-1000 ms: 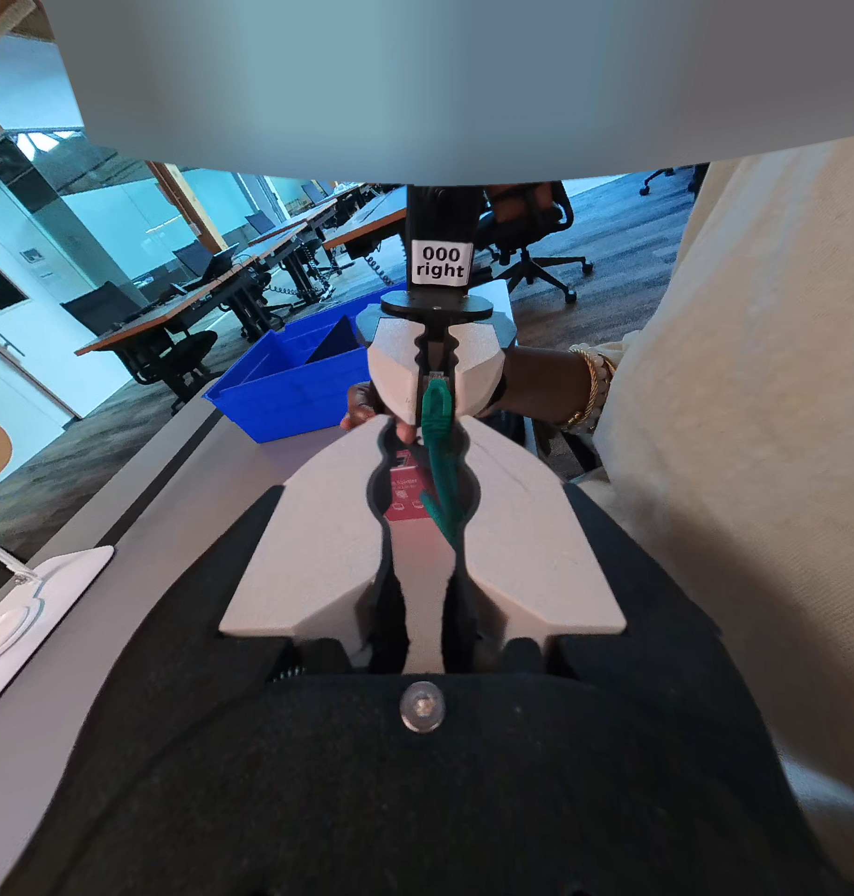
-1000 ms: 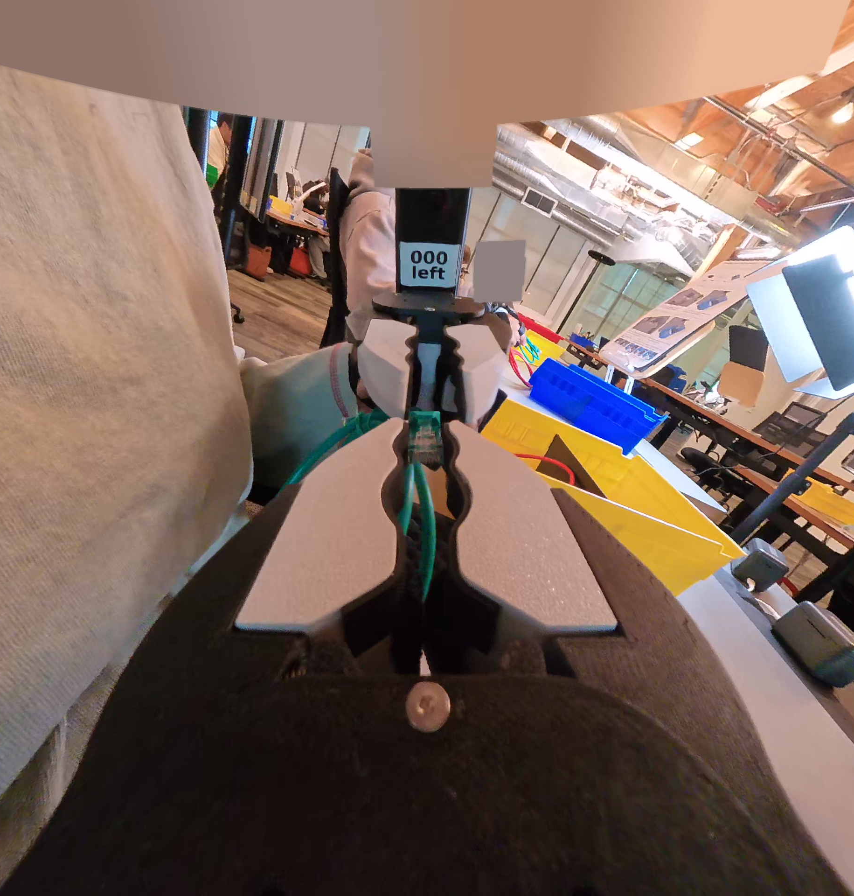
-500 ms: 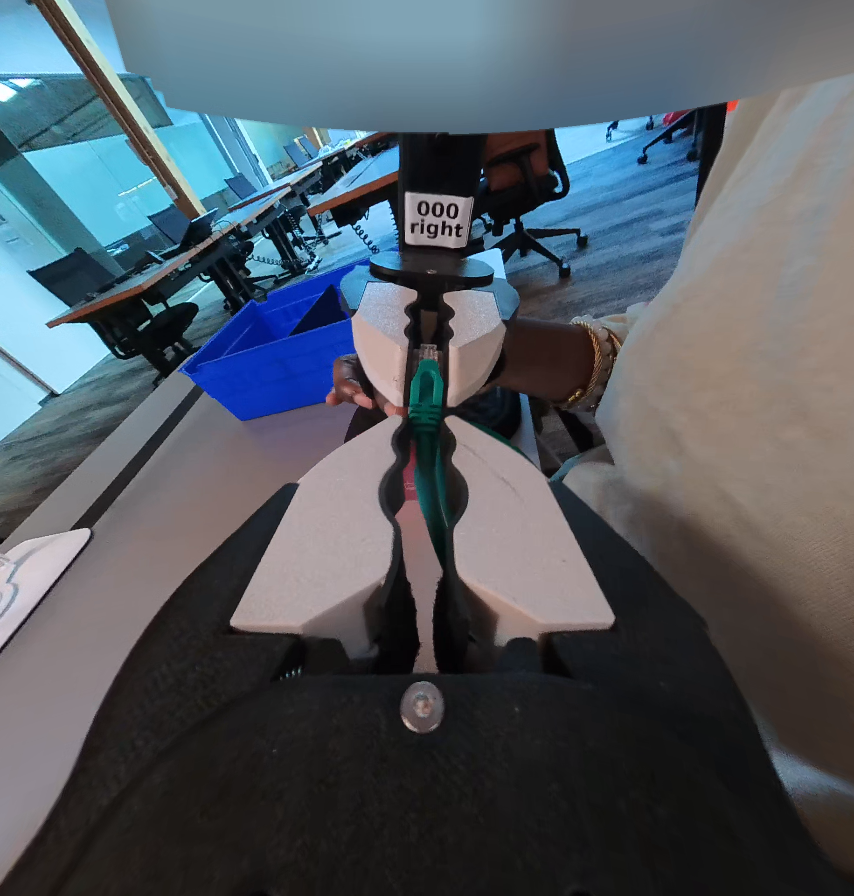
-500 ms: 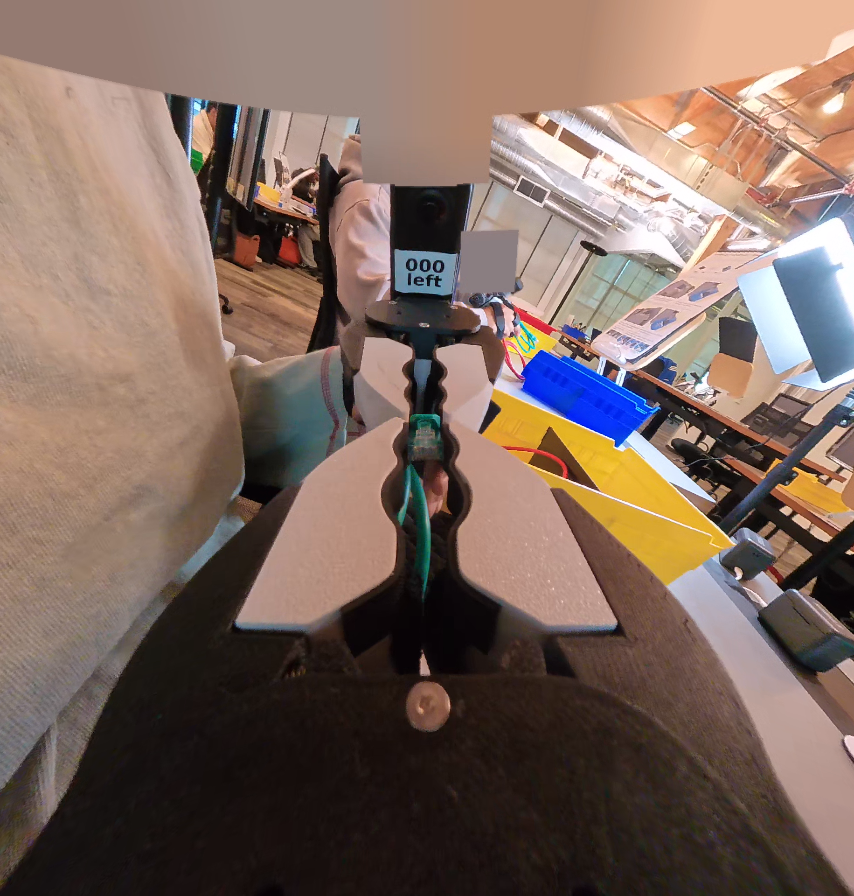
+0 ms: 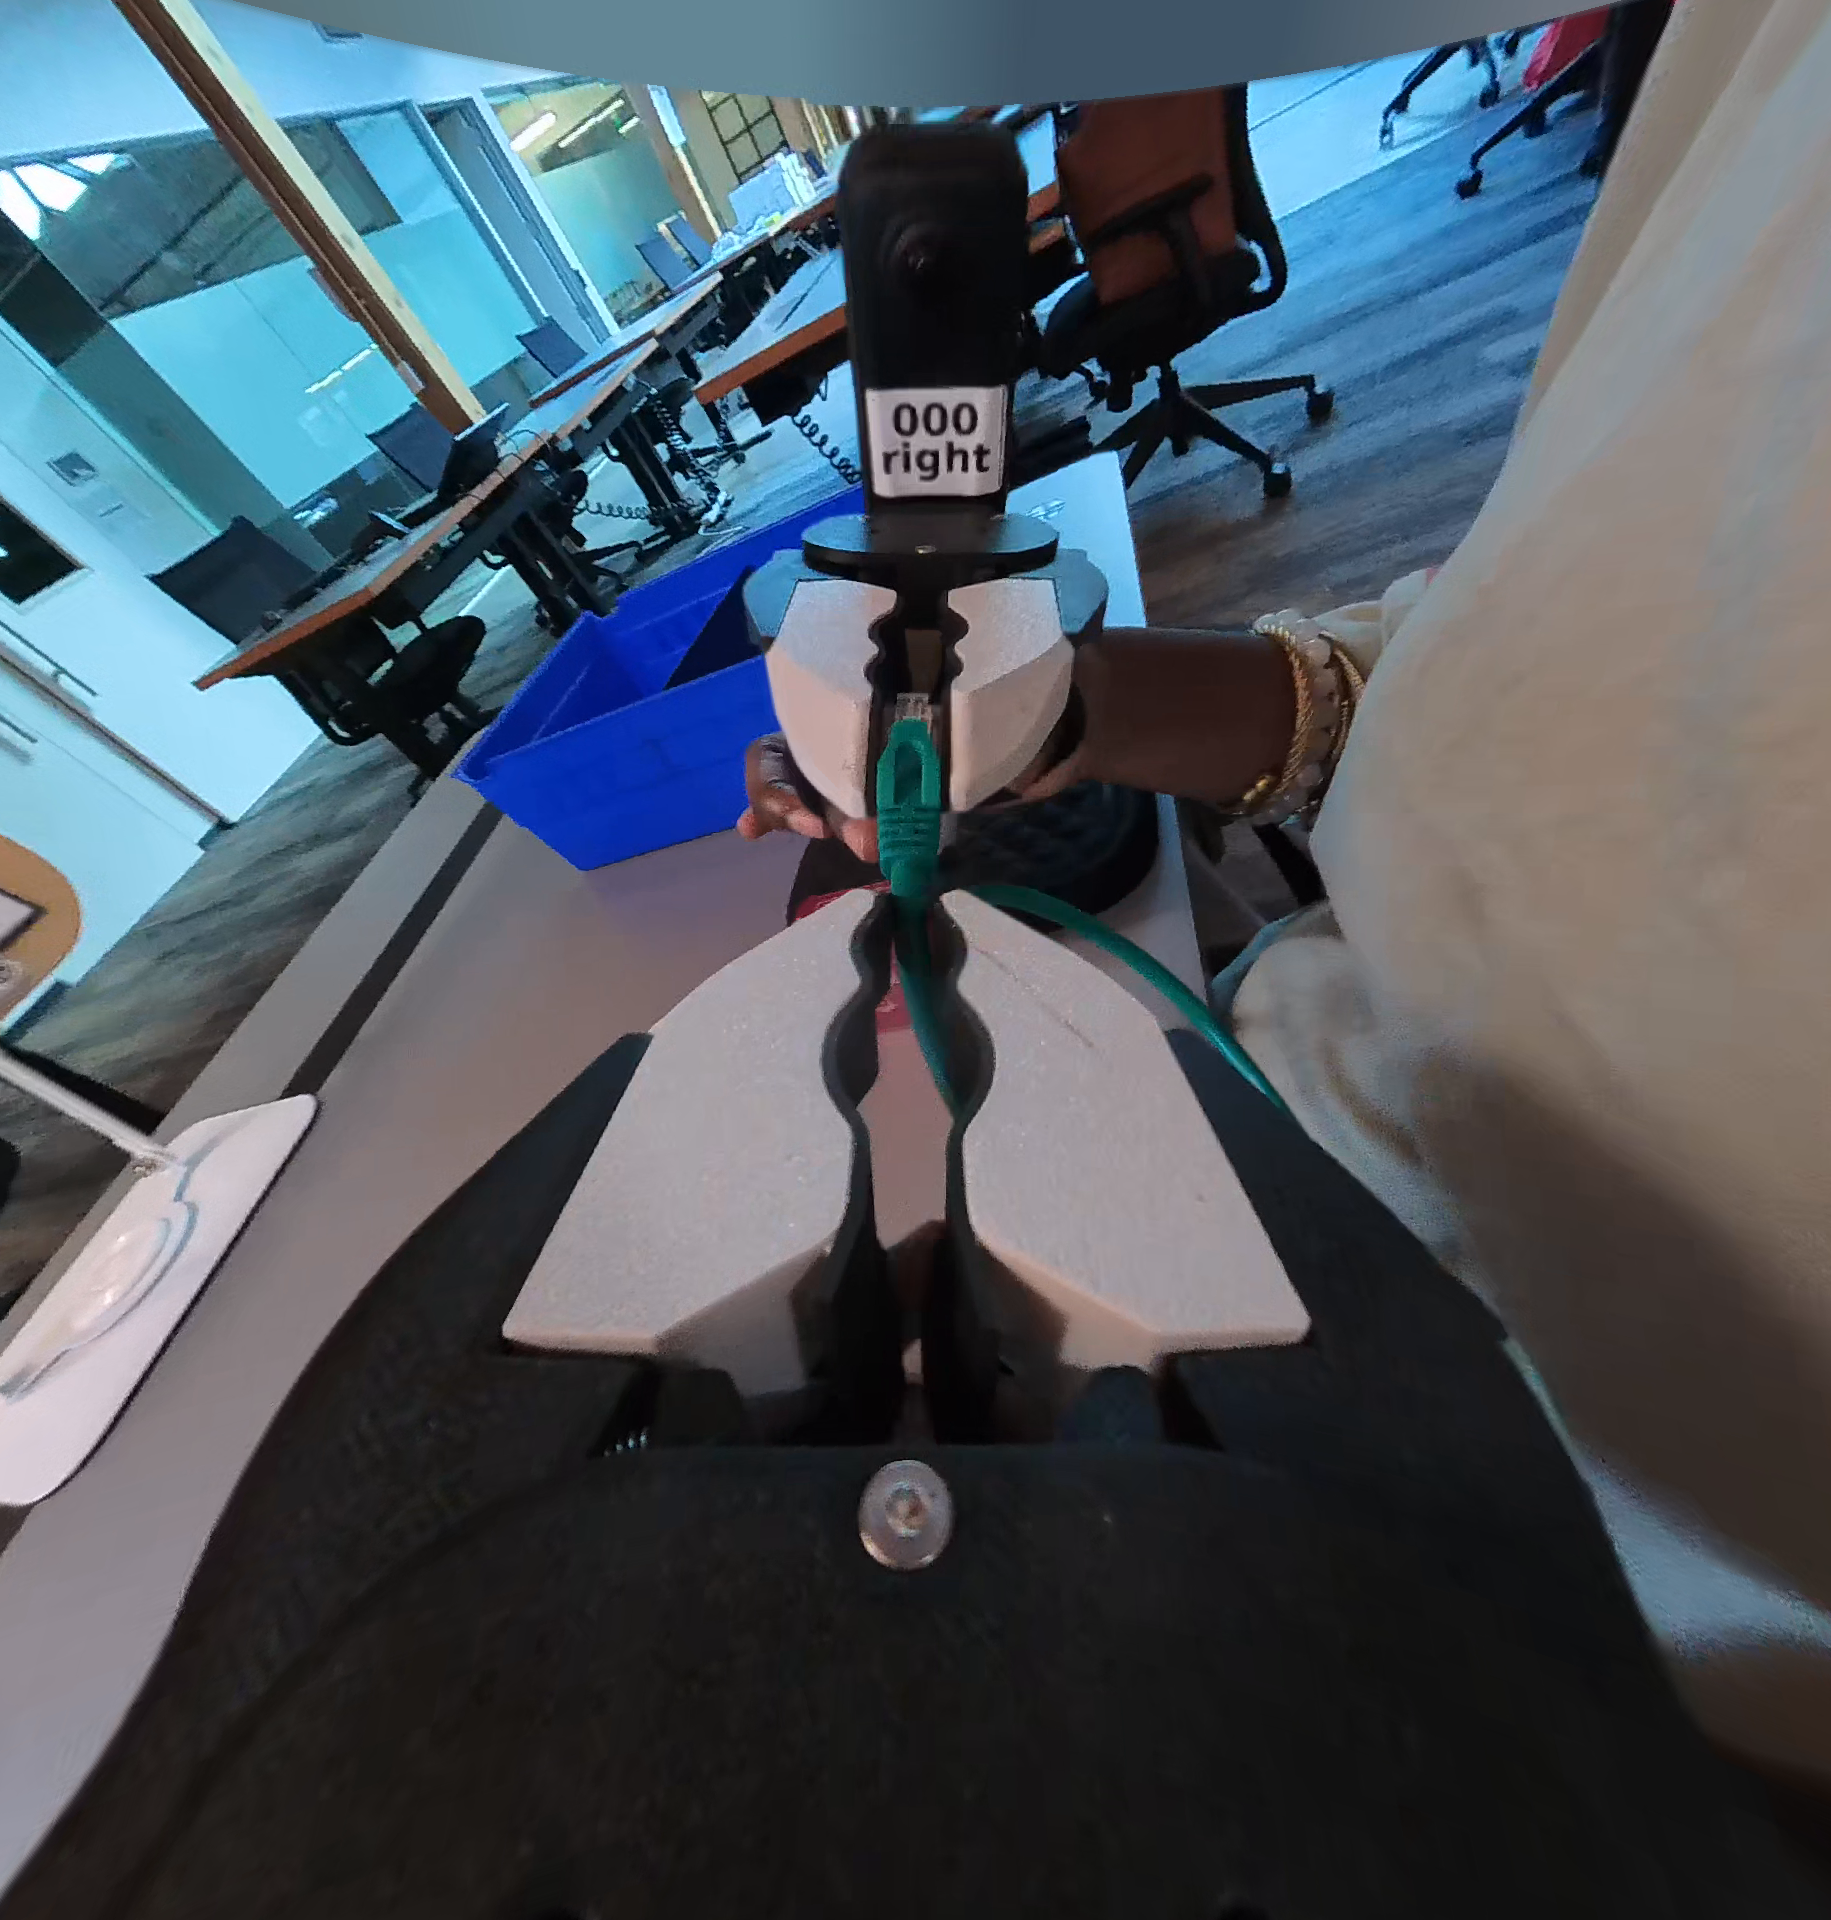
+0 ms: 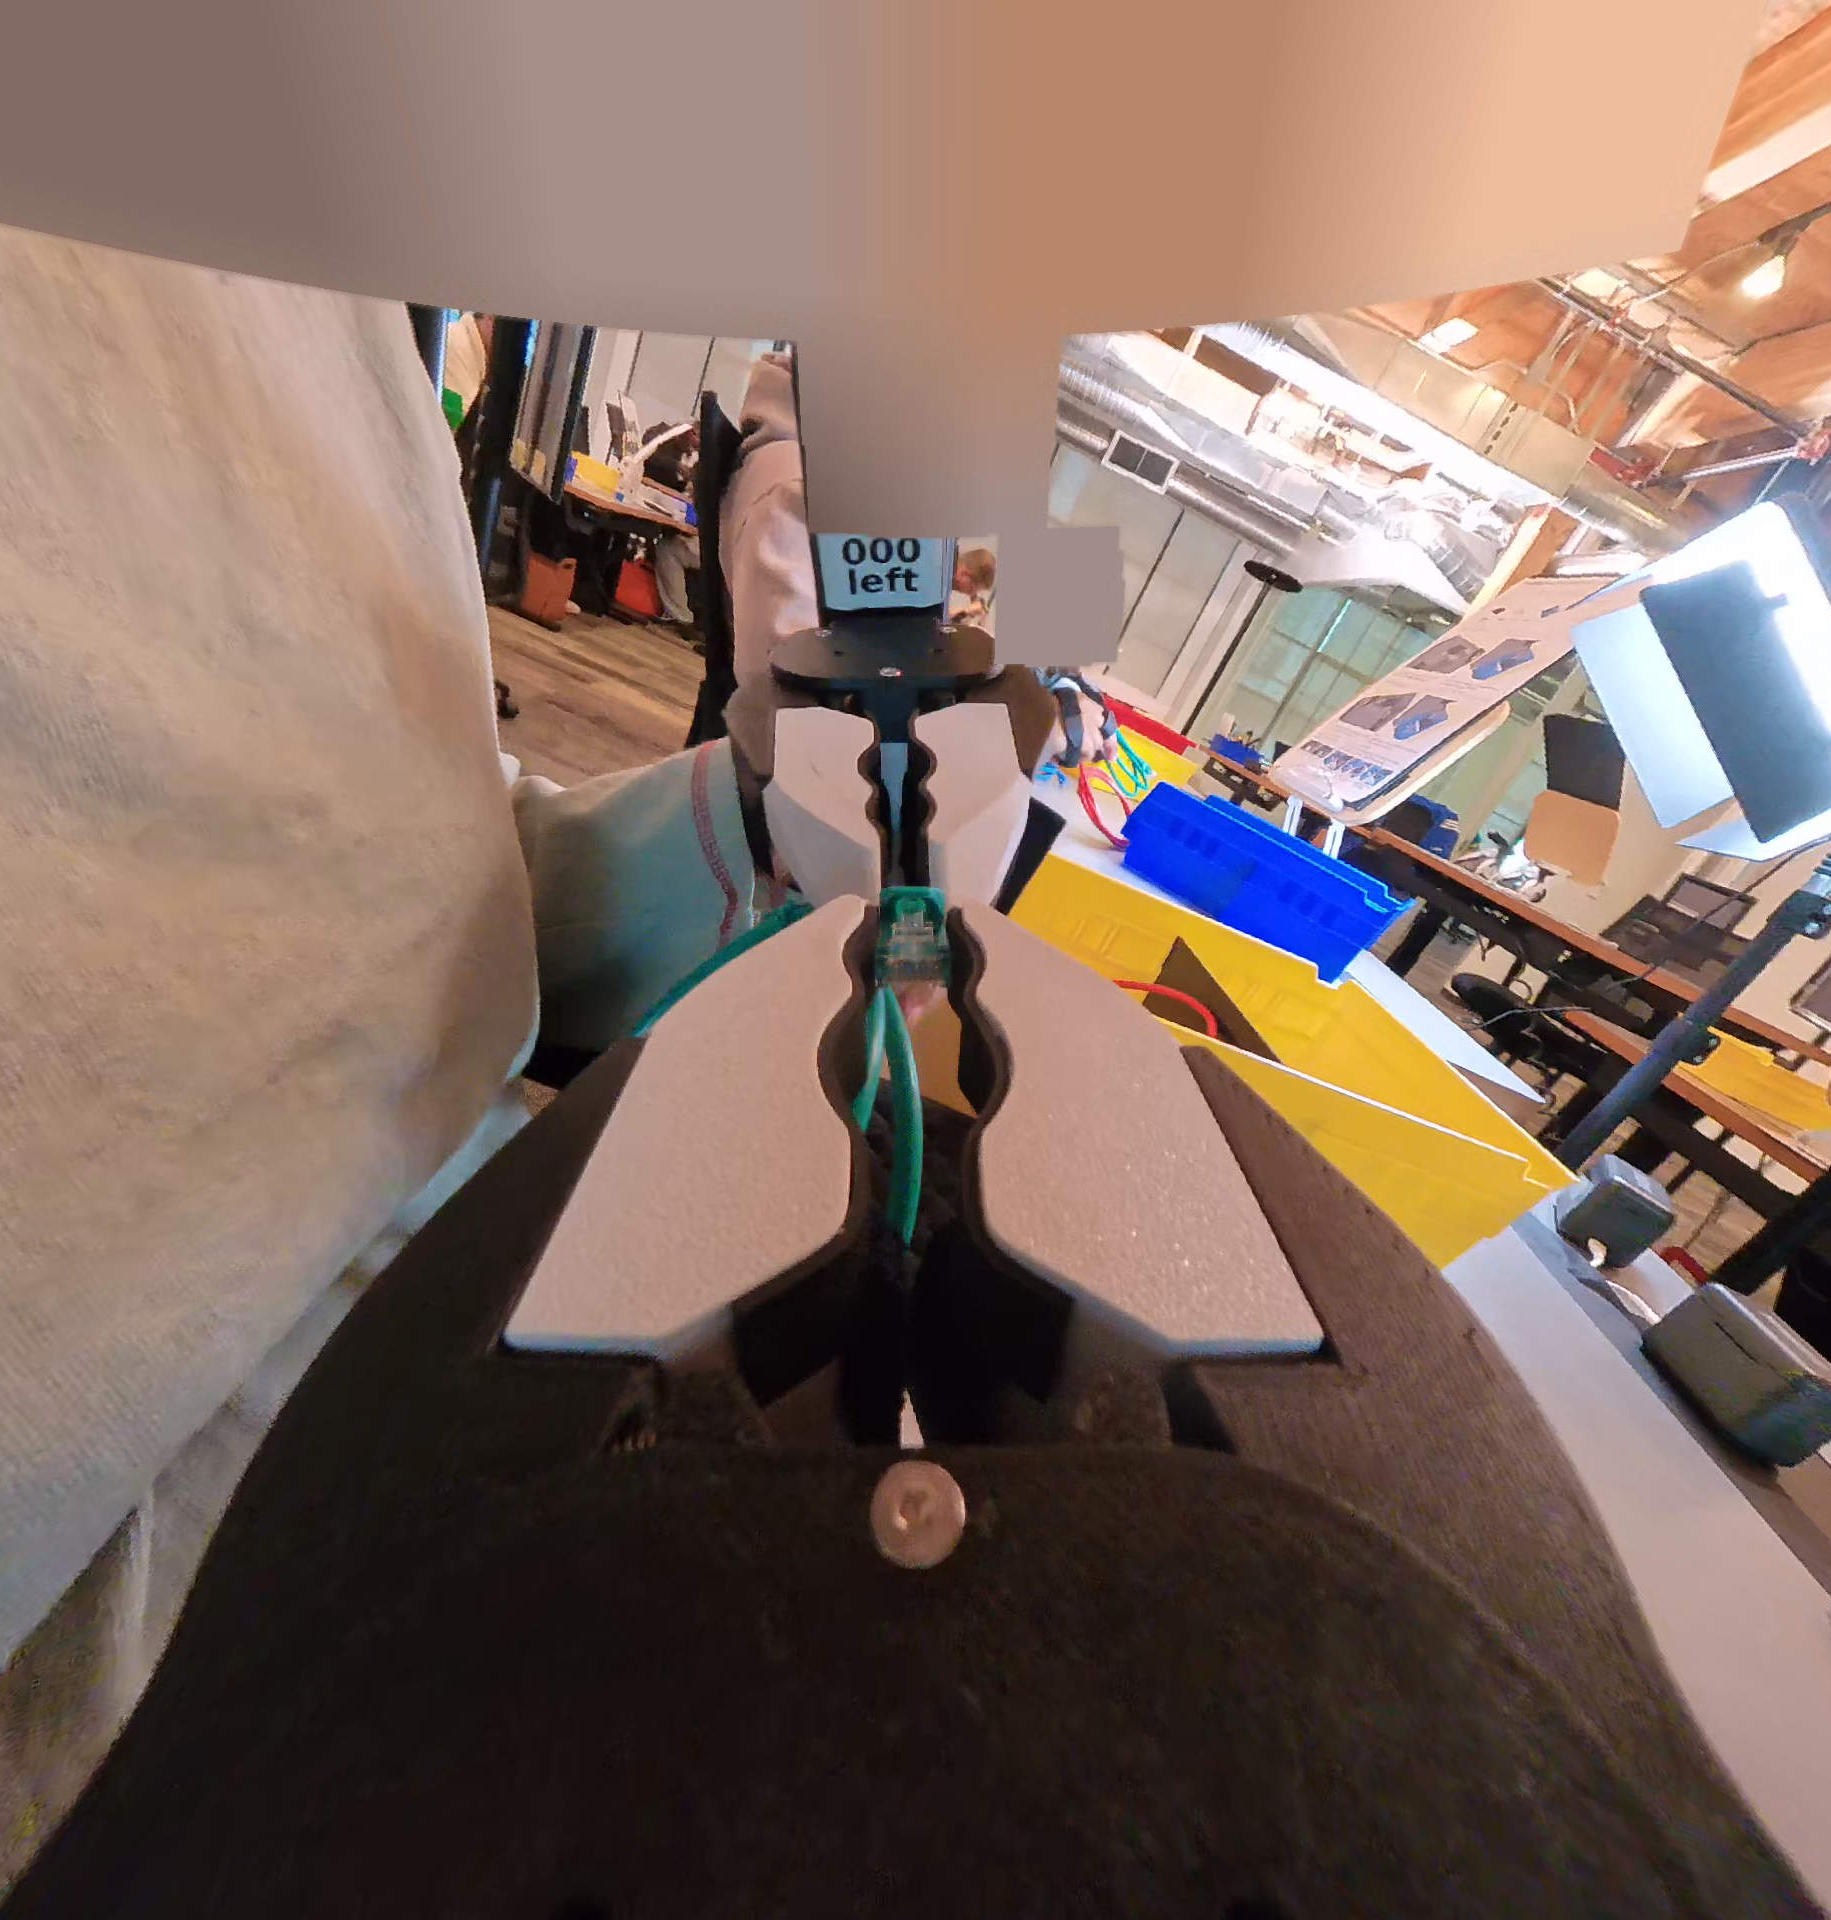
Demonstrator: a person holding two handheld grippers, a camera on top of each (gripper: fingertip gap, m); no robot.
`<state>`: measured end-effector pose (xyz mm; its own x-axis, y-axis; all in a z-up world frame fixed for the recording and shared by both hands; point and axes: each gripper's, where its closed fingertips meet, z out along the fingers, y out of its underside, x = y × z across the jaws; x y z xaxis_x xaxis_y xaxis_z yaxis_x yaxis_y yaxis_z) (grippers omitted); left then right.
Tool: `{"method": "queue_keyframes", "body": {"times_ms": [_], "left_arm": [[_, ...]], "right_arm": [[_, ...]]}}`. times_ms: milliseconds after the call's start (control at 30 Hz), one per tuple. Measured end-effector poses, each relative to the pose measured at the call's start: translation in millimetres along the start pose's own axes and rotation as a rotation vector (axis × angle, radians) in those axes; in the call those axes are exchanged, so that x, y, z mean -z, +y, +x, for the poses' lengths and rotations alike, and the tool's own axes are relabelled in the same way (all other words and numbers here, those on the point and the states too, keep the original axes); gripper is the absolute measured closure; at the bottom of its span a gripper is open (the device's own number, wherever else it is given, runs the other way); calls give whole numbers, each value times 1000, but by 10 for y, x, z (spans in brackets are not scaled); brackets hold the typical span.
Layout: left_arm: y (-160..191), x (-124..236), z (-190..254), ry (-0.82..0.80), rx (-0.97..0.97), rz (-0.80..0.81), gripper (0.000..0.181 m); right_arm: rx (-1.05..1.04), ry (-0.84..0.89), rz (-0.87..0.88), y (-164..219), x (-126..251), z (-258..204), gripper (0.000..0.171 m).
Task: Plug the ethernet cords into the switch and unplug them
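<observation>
The left gripper (image 5: 906, 914) is closed on the green ethernet cord (image 5: 926, 997) just behind the plug (image 5: 906, 774) that the right gripper (image 6: 911, 920) clamps tip to tip — a mid-air regrip, apparently (switch not visible) — so next: present the plug squarely to a port.

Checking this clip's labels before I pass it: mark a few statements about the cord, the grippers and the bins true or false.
1. The right gripper pinches the plug of the green cord. True.
2. The plug sits in a switch port. False: it is held in the air, opposite the left gripper.
3. A blue bin stands on the table. True.
4. The nearest bin in the right wrist view is red. False: it is a yellow bin.
</observation>
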<state>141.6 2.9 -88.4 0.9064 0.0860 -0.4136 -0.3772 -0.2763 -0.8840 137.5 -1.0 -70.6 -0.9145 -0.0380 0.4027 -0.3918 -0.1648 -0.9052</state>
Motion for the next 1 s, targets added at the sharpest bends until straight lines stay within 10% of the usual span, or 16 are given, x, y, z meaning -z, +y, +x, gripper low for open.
{"method": "queue_keyframes", "body": {"times_ms": [167, 733, 867, 1000], "left_arm": [[57, -49, 38, 7, -27, -36, 155], [-11, -99, 65, 33, 55, -21, 171], [65, 8, 33, -6, 37, -142, 171], [90, 164, -7, -34, 51, -193, 171]], "right_arm": [[13, -24, -58, 82, -85, -53, 158], [5, -36, -109, 78, 35, -29, 158], [64, 192, -304, 136, 358, 288, 107], [-70, 173, -866, 704, 898, 268, 81]]}}
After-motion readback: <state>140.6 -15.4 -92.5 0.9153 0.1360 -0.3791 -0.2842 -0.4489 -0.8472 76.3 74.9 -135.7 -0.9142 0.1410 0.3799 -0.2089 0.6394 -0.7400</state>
